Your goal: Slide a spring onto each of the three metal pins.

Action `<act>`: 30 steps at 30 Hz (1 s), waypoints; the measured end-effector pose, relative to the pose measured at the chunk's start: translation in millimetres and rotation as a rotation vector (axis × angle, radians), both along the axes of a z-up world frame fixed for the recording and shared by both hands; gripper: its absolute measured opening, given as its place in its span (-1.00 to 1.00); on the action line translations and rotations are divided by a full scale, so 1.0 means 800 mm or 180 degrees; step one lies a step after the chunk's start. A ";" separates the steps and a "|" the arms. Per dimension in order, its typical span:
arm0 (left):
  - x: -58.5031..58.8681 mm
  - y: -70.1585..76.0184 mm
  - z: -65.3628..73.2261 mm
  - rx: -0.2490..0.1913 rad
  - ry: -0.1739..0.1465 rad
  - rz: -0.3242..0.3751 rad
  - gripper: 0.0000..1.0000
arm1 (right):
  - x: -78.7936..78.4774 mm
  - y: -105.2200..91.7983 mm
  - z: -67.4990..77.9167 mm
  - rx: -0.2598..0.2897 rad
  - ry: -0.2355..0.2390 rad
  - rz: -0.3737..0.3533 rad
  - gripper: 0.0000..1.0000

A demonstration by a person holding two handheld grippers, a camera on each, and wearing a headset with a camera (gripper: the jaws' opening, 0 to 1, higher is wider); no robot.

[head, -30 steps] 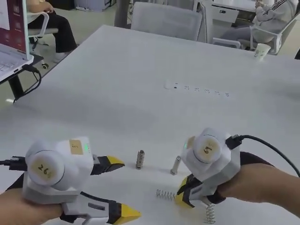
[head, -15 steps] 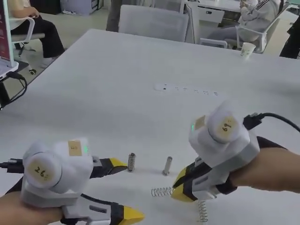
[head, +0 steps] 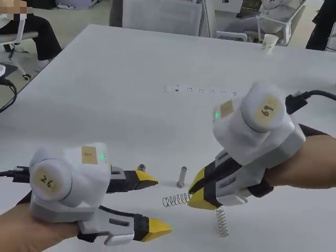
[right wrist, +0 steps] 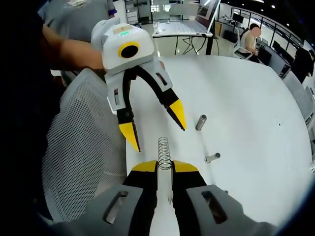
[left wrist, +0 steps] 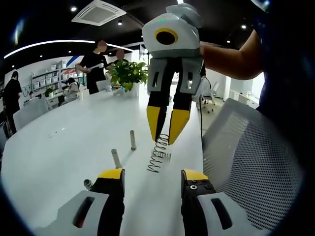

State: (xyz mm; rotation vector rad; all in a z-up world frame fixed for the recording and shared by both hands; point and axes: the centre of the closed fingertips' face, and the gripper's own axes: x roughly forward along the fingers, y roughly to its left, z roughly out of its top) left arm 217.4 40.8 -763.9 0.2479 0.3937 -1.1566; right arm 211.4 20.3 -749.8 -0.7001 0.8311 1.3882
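White table (head: 131, 79), silvery spring (head: 176, 200) and pin (head: 181, 177), white left gripper (head: 161, 203) and right gripper (head: 196, 197), black yellow-tipped jaws.

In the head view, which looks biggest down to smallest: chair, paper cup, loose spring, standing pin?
1. chair
2. loose spring
3. cup and pin look about alike; the cup is far off, so I won't rank them.

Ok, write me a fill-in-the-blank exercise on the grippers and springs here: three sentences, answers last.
1. The right gripper is shut on a ____.
2. The jaws of the left gripper stand ____.
3. A loose spring lies flat on the white ____.
Missing words: spring; open; table.
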 end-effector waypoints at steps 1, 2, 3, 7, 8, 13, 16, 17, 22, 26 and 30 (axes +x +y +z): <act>-0.001 -0.001 0.001 -0.0004 -0.0010 -0.0030 -0.27 | -0.001 0.000 0.000 -0.0008 0.0003 0.0011 -0.84; -0.001 -0.002 0.001 0.0003 -0.0024 -0.0048 -0.32 | -0.002 0.000 0.000 -0.0031 0.0013 0.0028 -0.84; -0.001 -0.004 0.001 0.0006 -0.0041 -0.0074 -0.37 | -0.002 0.000 0.000 -0.0038 0.0007 0.0036 -0.85; -0.004 -0.010 0.003 0.0006 -0.0094 -0.0150 -0.57 | -0.004 0.003 -0.001 -0.0085 0.0021 0.0076 -0.85; -0.004 -0.012 0.003 0.0021 -0.0108 -0.0166 -0.61 | -0.005 0.003 0.000 -0.0089 0.0023 0.0083 -0.85; -0.007 -0.015 0.000 0.0087 -0.0149 -0.0239 -0.80 | -0.008 0.005 0.000 -0.0131 0.0034 0.0117 -0.85; -0.008 -0.014 -0.004 0.0135 -0.0149 -0.0248 -0.83 | -0.009 0.007 0.002 -0.0119 0.0043 0.0123 -0.85; -0.009 -0.014 -0.005 0.0152 -0.0151 -0.0260 -0.86 | -0.010 0.007 0.002 -0.0116 0.0046 0.0124 -0.85; -0.010 -0.012 -0.006 0.0160 -0.0174 -0.0271 -0.92 | -0.013 0.009 0.003 -0.0132 0.0071 0.0119 -0.85; -0.013 -0.015 -0.007 0.0158 -0.0188 -0.0308 -0.93 | -0.013 0.012 0.009 -0.0110 0.0070 0.0129 -0.84; -0.014 -0.017 -0.005 0.0149 -0.0225 -0.0333 -0.94 | -0.014 0.016 0.017 -0.0068 0.0050 0.0155 -0.84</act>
